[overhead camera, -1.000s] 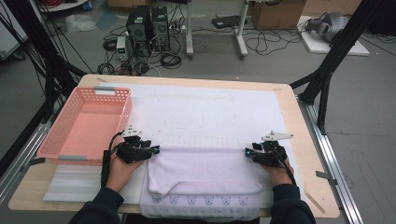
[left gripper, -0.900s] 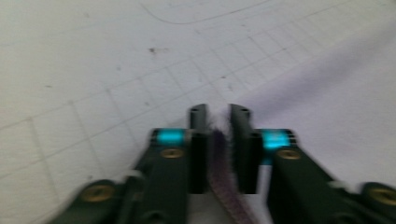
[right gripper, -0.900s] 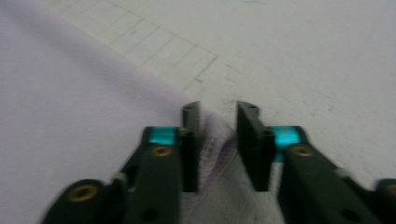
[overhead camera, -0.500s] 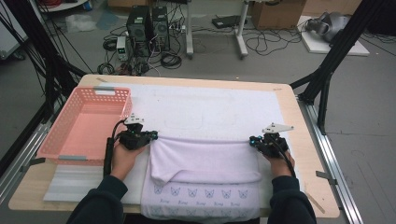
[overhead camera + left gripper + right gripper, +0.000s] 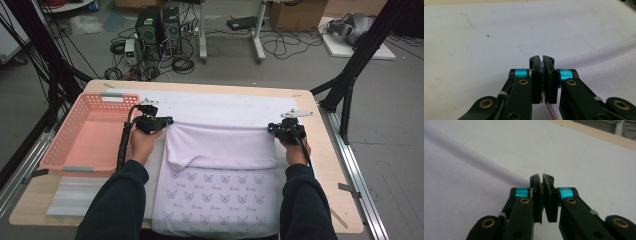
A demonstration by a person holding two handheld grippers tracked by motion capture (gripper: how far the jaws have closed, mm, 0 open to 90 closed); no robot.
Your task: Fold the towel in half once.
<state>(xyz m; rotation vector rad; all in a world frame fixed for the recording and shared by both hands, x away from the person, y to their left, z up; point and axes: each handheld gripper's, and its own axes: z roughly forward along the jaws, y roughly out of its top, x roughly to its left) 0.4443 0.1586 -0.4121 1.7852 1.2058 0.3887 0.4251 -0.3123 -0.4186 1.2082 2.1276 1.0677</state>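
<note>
left gripper [image 5: 169, 120] | clamps towel [image 5: 220, 147] corner (pale lilac) | right gripper [image 5: 270, 128] likewise

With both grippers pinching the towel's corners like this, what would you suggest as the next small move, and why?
Probably carry both corners further toward the far edge of the table. The left gripper and right gripper are each shut on a corner of the towel, which is doubled over part of the way, with its butterfly-printed near half lying flat. Moving both together should keep the fold line straight.
</note>
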